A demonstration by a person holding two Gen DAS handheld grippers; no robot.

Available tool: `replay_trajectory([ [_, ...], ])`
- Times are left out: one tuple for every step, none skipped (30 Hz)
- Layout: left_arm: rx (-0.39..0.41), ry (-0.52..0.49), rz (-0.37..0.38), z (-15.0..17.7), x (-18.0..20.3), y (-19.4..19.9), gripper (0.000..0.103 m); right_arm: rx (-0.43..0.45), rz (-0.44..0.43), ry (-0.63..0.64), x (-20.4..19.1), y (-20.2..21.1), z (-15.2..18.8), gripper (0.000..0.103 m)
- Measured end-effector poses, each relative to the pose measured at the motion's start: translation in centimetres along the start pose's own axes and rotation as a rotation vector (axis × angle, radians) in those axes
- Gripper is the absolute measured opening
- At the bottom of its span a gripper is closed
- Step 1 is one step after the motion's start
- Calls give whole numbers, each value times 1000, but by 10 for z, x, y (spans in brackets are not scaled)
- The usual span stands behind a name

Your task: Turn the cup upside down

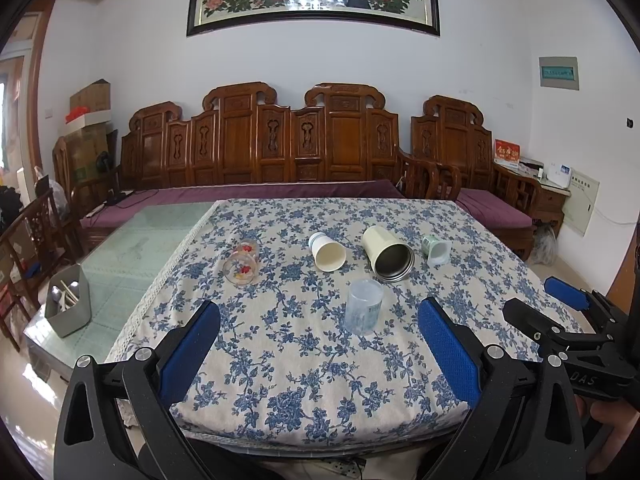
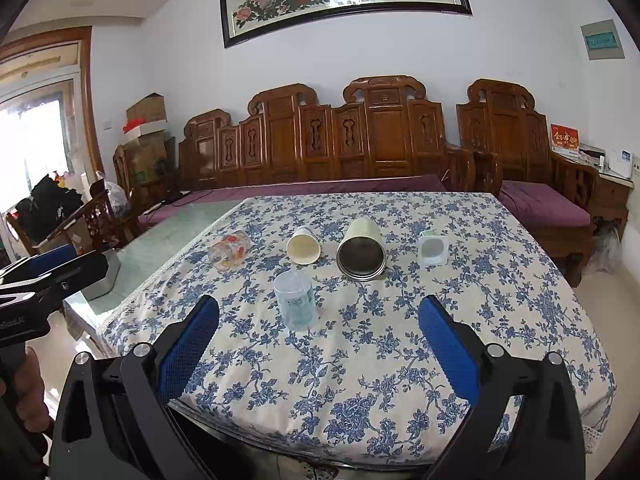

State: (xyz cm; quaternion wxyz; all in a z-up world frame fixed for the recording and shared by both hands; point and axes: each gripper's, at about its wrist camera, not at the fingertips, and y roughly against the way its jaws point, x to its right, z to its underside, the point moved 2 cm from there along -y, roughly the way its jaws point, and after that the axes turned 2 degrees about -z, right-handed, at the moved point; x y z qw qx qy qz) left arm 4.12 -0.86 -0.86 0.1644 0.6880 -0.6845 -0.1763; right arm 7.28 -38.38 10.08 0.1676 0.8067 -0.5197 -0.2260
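Note:
A clear bluish plastic cup (image 1: 363, 306) (image 2: 296, 300) stands on the blue-flowered tablecloth, nearest the front. Behind it several cups lie on their sides: a flowered glass (image 1: 242, 263) (image 2: 230, 251), a white paper cup (image 1: 327, 251) (image 2: 303, 245), a cream steel-lined tumbler (image 1: 387, 254) (image 2: 362, 249) and a small green-and-white cup (image 1: 436, 249) (image 2: 433, 249). My left gripper (image 1: 320, 340) is open and empty, above the table's front edge, short of the clear cup. My right gripper (image 2: 320, 340) is open and empty, likewise short of it; it also shows in the left wrist view (image 1: 560, 304).
A grey utensil holder (image 1: 68, 306) with spoons and chopsticks stands on the bare glass tabletop (image 1: 132, 248) left of the cloth. A carved wooden sofa (image 1: 300, 148) with purple cushions lines the wall behind the table. The left gripper's body shows at the right wrist view's left edge (image 2: 44, 280).

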Motion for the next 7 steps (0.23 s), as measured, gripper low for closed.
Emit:
replay_trajectory([
  [-1, 0, 0, 0, 0, 0, 95, 0, -1, -1, 0, 0, 0, 100],
  [1, 0, 2, 0, 0, 0, 95, 0, 0, -1, 0, 0, 0, 100],
  [3, 1, 3, 0, 0, 0, 95, 0, 0, -1, 0, 0, 0, 100],
  [3, 1, 2, 1, 0, 0, 95, 0, 0, 0, 0, 0, 0, 100],
  [4, 3, 1, 1, 0, 0, 95, 0, 0, 0, 0, 0, 0, 100],
  [4, 4, 2, 2, 1, 0, 95, 0, 0, 0, 0, 0, 0, 100],
  [4, 3, 2, 2, 1, 0, 95, 0, -1, 0, 0, 0, 0, 100],
])
